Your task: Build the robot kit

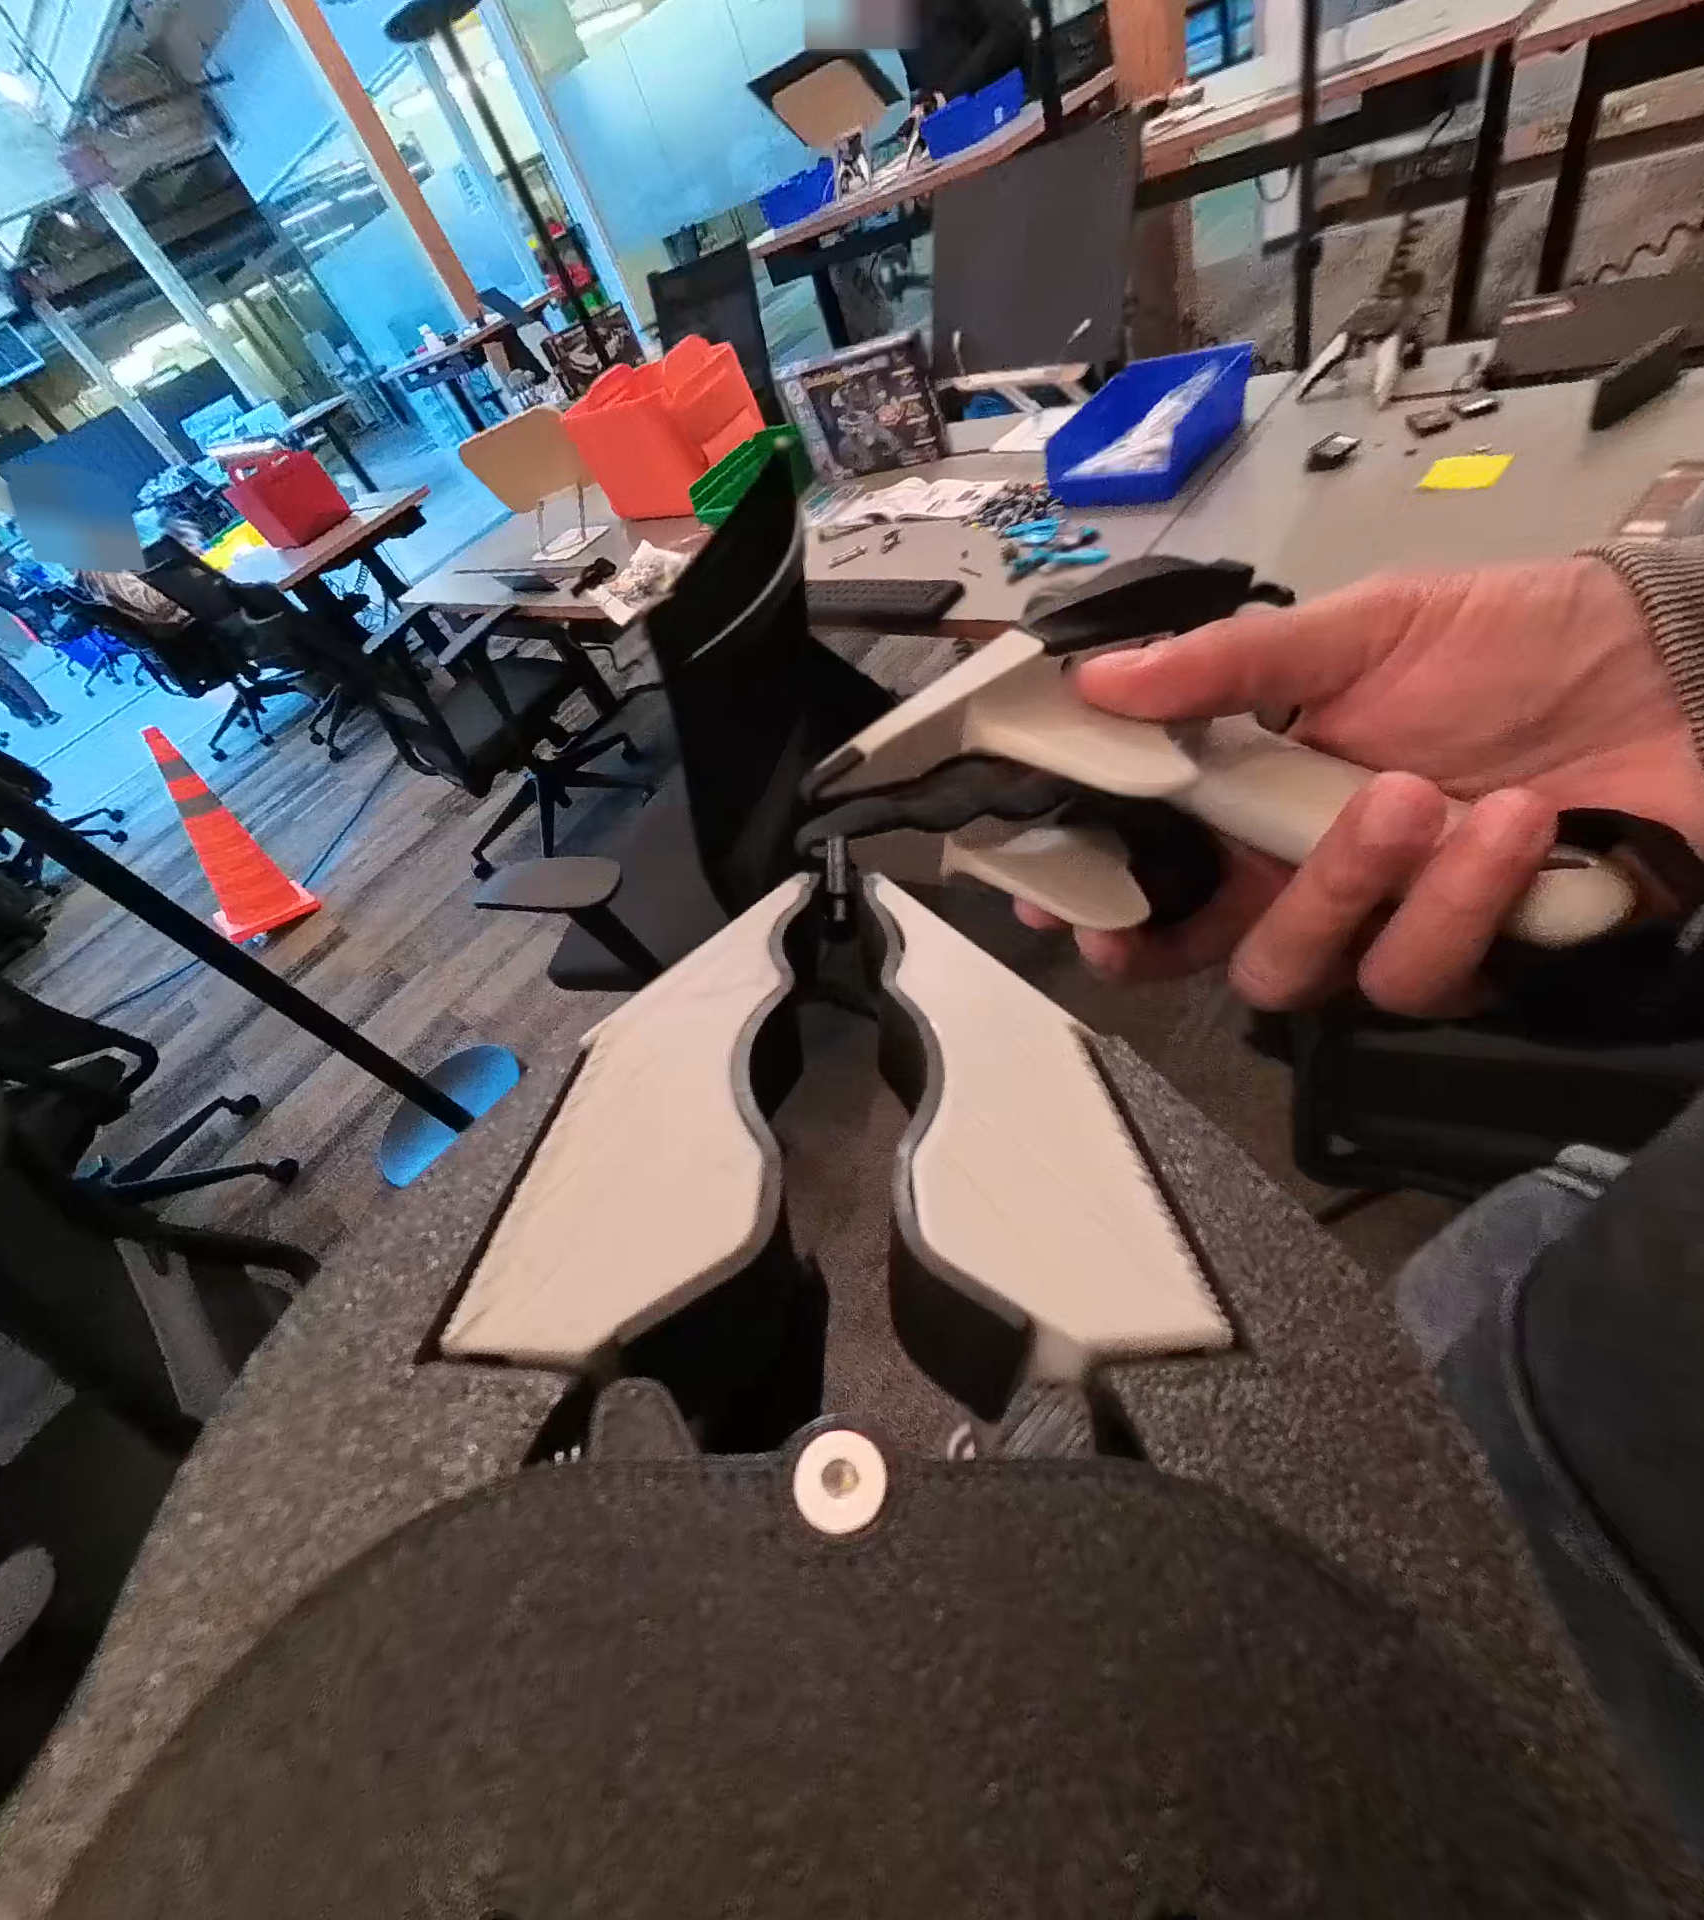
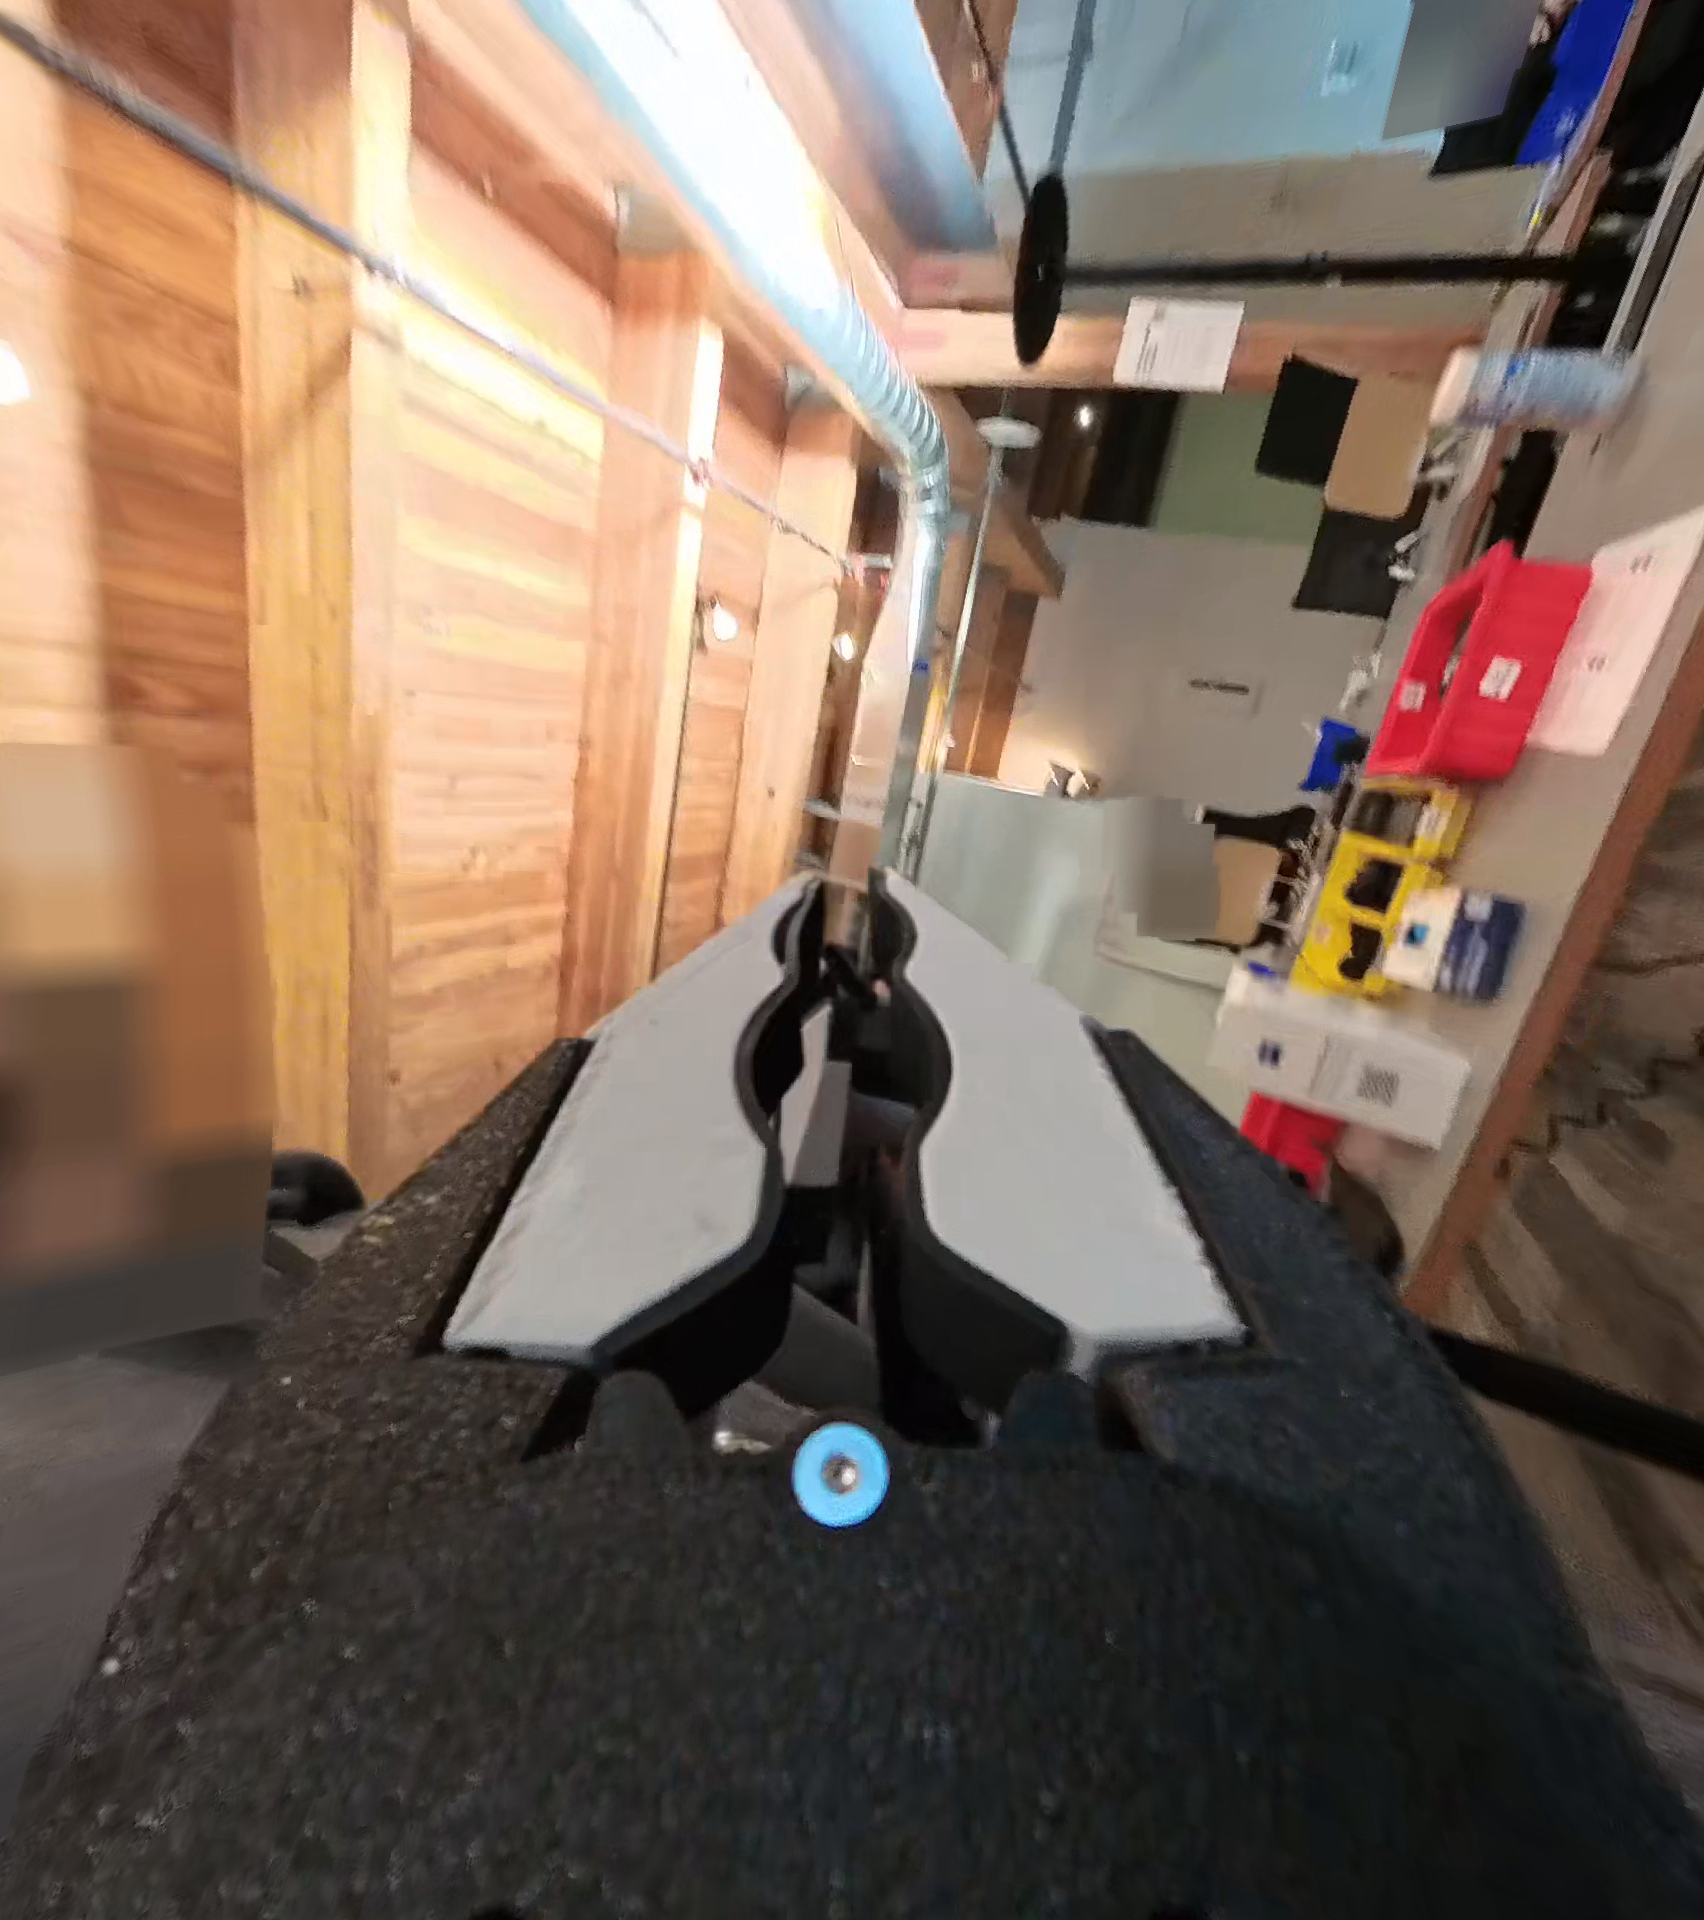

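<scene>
- Gripping a small black pin-like part (image 1: pixel 835 883), the left gripper (image 1: pixel 837 902) has its white fingers nearly closed on the part's lower end, held in the air above the floor.
- Right gripper (image 1: pixel 812 795), seen from the left wrist view, comes in from the right in a hand (image 1: pixel 1430 790); its tips pinch the top end of the same black part.
- Right wrist view: right gripper (image 2: pixel 846 904) tips close together, a thin dark piece between them; view tilted and blurred, wooden wall (image 2: pixel 412 623) beyond.
- Behind: grey table (image 1: pixel 1243 520) with a blue bin (image 1: pixel 1149 426), orange container (image 1: pixel 661 426); orange cone (image 1: pixel 224 831) on the floor, left.
</scene>
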A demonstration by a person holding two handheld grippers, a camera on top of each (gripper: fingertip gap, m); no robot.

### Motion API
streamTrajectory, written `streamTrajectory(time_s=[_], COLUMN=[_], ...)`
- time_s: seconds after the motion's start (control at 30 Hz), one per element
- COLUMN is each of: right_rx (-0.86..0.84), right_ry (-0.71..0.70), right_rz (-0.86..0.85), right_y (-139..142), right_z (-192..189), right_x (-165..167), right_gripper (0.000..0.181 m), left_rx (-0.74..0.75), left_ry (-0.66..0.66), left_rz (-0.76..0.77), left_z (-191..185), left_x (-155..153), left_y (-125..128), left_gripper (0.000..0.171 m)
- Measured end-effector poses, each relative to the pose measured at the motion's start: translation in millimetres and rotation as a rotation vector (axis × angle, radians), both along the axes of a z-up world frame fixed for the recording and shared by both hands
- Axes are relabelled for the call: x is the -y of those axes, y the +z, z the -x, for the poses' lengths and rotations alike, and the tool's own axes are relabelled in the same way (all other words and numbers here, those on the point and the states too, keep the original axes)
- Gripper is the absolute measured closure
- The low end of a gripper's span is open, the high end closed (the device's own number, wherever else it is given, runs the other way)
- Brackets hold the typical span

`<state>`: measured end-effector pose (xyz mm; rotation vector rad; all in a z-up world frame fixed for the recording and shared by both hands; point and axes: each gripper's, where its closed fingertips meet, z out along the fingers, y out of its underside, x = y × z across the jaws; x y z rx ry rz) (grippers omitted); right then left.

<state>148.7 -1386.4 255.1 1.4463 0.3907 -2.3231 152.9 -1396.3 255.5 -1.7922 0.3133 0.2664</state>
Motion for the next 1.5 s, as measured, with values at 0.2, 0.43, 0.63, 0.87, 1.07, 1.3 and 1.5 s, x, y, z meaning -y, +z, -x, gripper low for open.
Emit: streamTrajectory(time_s=[0.2, 0.43, 0.63, 0.87, 1.07, 1.3, 1.5], right_rx=[-0.014, -0.025, -0.044, -0.025, 0.003, 0.006, -0.219], right_ry=[-0.065, -0.036, -0.127, -0.179, -0.306, -0.463, -0.139], right_rz=[0.032, -0.228, -0.43, -0.512, -0.968, -1.079, -1.12], right_y=[11.5, 49.8, 19.8, 26.7, 58.0, 48.1, 29.9], right_z=[181.7, 363.2, 515.3, 689.8, 755.9, 892.4, 1032.0], right_x=[-155.8, -286.4, -408.7, -594.0, -756.3, -954.4, -1064.9], right_gripper=[0.171, 0.167, 0.169, 0.166, 0.166, 0.157, 0.152], left_rx=[0.172, 0.193, 0.41, 0.412, 0.419, 0.375, 0.448], left_ry=[0.016, 0.067, 0.063, 0.035, -0.021, 0.075, 0.32], left_rz=[-0.024, -0.078, -0.133, -0.151, -0.065, 0.077, 0.01], left_z=[189.8, 408.8, 584.8, 777.9, 877.5, 946.9, 1026.7], left_x=[-130.7, -252.9, -368.6, -542.1, -696.0, -806.0, -937.3], left_y=[16.5, 61.6, 41.0, 57.5, 63.3, -8.2, -82.4], left_gripper=[0.165, 0.166, 0.165, 0.166, 0.166, 0.166, 0.166])
